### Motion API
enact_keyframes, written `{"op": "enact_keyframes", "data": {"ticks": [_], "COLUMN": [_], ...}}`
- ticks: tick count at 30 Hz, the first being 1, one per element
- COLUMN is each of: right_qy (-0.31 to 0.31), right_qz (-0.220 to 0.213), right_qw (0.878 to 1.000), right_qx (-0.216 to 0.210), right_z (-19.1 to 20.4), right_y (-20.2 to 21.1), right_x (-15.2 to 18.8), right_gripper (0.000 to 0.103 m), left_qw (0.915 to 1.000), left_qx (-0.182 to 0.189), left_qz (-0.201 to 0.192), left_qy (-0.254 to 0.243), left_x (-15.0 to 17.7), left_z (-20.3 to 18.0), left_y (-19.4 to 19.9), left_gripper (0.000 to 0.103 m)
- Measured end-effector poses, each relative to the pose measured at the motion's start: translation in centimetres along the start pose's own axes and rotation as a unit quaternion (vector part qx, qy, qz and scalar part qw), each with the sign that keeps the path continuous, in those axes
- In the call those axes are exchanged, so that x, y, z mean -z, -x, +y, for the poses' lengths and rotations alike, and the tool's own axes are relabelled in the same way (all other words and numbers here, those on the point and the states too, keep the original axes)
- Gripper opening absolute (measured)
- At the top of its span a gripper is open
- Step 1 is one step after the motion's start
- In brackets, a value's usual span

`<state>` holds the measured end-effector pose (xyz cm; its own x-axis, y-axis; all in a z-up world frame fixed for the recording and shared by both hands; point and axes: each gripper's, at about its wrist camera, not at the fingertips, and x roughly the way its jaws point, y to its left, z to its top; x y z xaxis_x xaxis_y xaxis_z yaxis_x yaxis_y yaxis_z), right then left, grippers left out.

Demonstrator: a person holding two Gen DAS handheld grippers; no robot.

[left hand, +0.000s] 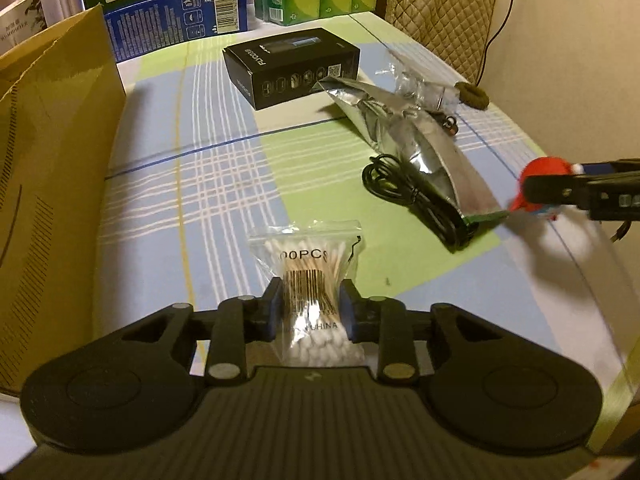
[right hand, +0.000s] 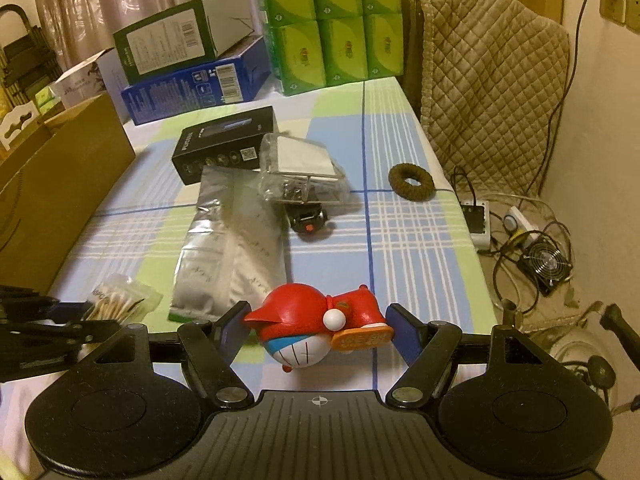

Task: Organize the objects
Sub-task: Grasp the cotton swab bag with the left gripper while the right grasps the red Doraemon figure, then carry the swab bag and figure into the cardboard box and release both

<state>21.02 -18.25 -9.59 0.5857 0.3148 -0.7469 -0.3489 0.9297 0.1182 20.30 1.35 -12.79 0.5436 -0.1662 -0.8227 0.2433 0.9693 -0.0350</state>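
With the left gripper [left hand: 308,312] pinching the slippery cotton swab bag [left hand: 308,276] at its waist and the right gripper [right hand: 316,330] clamping the red figurine [right hand: 316,328] by its rounded ends between the jaws, either load may slide free.

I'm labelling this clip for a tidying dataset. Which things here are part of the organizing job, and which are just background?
In the job:
- bag of cotton swabs, gripped by the left gripper
- red toy figure, gripped by the right gripper
- silver foil pouch
- black box
- cardboard box, likely the destination

Just lying about:
- green tissue packs
- quilted chair
- floor fan
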Motion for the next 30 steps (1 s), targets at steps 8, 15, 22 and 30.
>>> {"op": "enact_keyframes", "data": {"ticks": [8, 15, 22, 30], "right_qy": [-0.001, 0.015, 0.043, 0.075], "right_qz": [-0.011, -0.044, -0.081, -0.088], "right_qw": [1.000, 0.999, 0.995, 0.986], "right_qx": [0.002, -0.010, -0.047, -0.122], "right_z": [0.7, 3.5, 8.6, 17.0], "right_y": [2.6, 6.8, 11.0, 12.0], "right_x": [-0.5, -2.3, -4.5, -5.9], "right_gripper": [0.070, 0.070, 0.070, 0.070], "left_qw": [0.9998, 0.9980, 0.9950, 0.9910], "left_qx": [0.005, 0.022, 0.016, -0.029], "left_qz": [-0.003, -0.053, -0.094, -0.117], "left_qy": [0.017, 0.026, 0.030, 0.058], "left_x": [-0.5, -2.2, -3.3, -1.6], "left_z": [0.2, -0.2, 1.5, 7.6], "left_y": [1.8, 7.6, 14.0, 20.2], "left_gripper": [0.019, 0.019, 0.019, 0.019]}}
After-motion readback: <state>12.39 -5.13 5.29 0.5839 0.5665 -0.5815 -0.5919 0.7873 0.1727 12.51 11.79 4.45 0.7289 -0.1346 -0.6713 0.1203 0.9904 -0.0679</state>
